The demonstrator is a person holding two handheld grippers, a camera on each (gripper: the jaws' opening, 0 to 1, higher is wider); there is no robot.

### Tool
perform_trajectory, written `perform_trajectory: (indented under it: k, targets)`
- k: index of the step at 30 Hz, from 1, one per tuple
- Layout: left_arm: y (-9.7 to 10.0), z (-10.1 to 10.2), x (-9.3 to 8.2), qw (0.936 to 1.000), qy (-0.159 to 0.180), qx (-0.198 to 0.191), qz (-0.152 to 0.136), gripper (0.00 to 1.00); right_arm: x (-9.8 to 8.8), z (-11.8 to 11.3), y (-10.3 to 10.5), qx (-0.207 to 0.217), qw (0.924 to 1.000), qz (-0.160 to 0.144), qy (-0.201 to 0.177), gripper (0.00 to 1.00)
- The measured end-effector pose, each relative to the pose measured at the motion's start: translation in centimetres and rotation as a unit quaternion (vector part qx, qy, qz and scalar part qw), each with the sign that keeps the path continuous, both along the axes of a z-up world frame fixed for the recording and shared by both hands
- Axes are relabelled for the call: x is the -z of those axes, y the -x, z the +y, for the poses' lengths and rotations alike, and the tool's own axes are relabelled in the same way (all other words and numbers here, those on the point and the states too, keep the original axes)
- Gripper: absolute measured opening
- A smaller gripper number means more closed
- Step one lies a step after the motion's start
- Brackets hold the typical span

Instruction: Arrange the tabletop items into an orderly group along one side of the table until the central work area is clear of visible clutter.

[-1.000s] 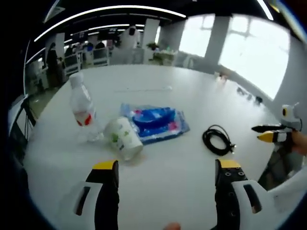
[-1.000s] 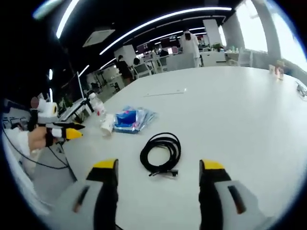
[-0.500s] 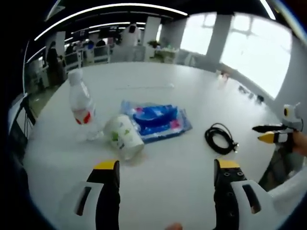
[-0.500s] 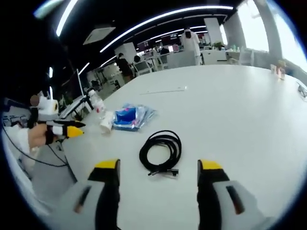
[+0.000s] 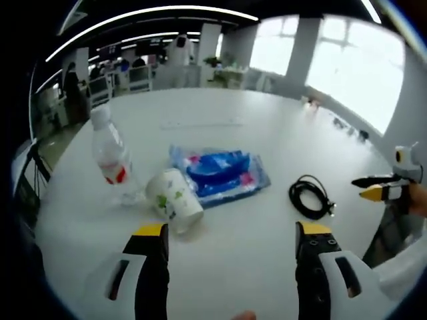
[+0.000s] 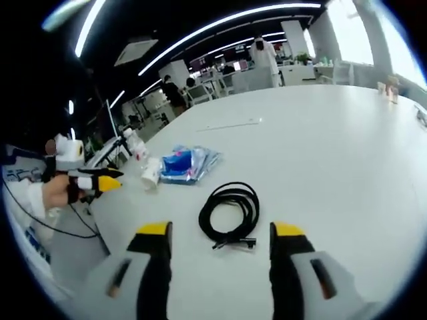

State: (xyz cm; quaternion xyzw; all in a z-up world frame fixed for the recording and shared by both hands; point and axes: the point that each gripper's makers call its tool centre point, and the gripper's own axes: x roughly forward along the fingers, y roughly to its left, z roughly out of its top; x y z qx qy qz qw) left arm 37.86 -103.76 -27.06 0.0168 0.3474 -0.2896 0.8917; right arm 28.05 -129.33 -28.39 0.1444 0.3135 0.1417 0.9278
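On the white table (image 5: 240, 113) a clear water bottle (image 5: 111, 162) with a red label stands upright at the left. A white paper cup (image 5: 175, 201) with green print lies on its side beside it, close ahead of my open left gripper (image 5: 230, 233). A blue plastic packet (image 5: 219, 171) lies flat behind the cup. A coiled black cable (image 5: 311, 197) rests to the right. My right gripper (image 6: 220, 233) is open just short of the cable (image 6: 231, 213). The packet (image 6: 185, 163), cup (image 6: 150, 175) and bottle (image 6: 137, 146) sit further left there. The left gripper (image 6: 90, 181) enters from the left.
A long thin white strip (image 5: 200, 123) lies far back on the table. Small items (image 5: 347, 128) sit near the far right edge. The right gripper (image 5: 387, 188), held by a hand, shows at the table's right edge. Desks, chairs and people stand beyond the table.
Both views have shifted slightly. The cup sits a little closer to the left gripper, and the cable a little closer to the right gripper. No object has moved.
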Motion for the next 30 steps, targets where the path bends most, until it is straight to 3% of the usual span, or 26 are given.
perform_trajectory:
  k: [12,21,24,30]
  targets:
    - [-2.3,-1.3,-1.1,0.9997,-0.002,0.017,-0.016,0.73,-0.7,1.6,-1.8,-0.020,0.9998,-0.007,0.003,0.54]
    - [-4.3,-1.5,-0.8,0.9996,-0.010,0.023,-0.017,0.71,-1.0,2.6,-3.8,-0.023,0.9997,-0.009,0.002,0.52]
    - [-5.0,-1.6,-0.9,0.9986,-0.028,0.029,-0.034,0.68,-1.0,2.9,-4.4,-0.025,0.9997,-0.007,0.000,0.51]
    - [-6.0,-2.1,-0.5,0.9993,-0.015,0.026,-0.022,0.68,-1.0,3.9,-5.6,-0.032,0.9995,-0.007,-0.002,0.51]
